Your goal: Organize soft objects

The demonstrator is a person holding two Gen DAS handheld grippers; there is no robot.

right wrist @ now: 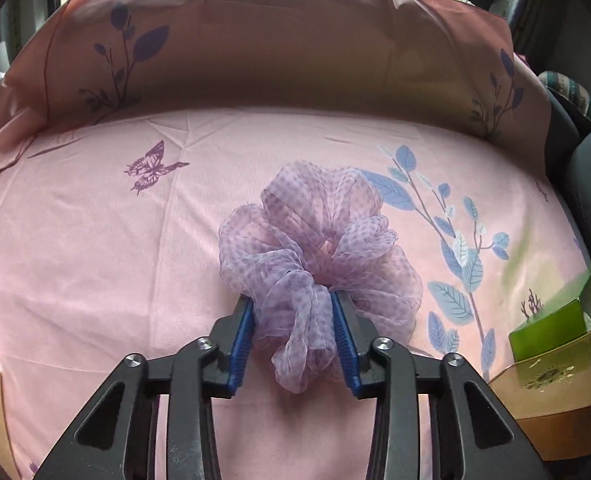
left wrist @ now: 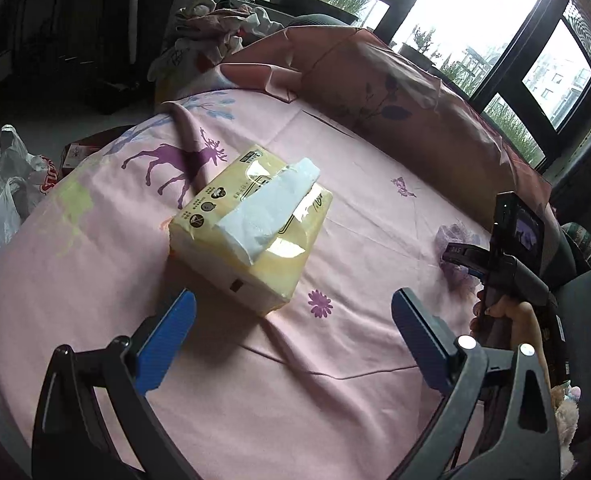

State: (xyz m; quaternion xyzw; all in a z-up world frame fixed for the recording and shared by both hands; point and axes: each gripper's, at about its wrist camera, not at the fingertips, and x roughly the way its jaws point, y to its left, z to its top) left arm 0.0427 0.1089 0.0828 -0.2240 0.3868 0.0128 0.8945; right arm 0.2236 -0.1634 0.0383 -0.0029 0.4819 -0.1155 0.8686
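A lilac checked gauze scrunchie (right wrist: 315, 236) lies on the pink printed bedsheet (right wrist: 95, 264). My right gripper (right wrist: 293, 308) is shut on its near ruffle, the blue pads pressing the fabric from both sides. From the left wrist view the scrunchie (left wrist: 451, 240) shows small at the right, with my right gripper (left wrist: 461, 256) and the hand holding it on top of it. A yellow pack of tissues (left wrist: 251, 224) with a white tissue sticking out lies mid-bed. My left gripper (left wrist: 293, 308) stands open just short of the pack, nothing between its fingers.
A pink pillow (right wrist: 279, 48) with leaf prints lies along the bed's far side by the window. A green box (right wrist: 551, 324) and an amber plastic container (right wrist: 555, 392) sit at the bed's right edge. White plastic bags (left wrist: 7, 192) and a clothes pile (left wrist: 215, 28) lie beyond the bed.
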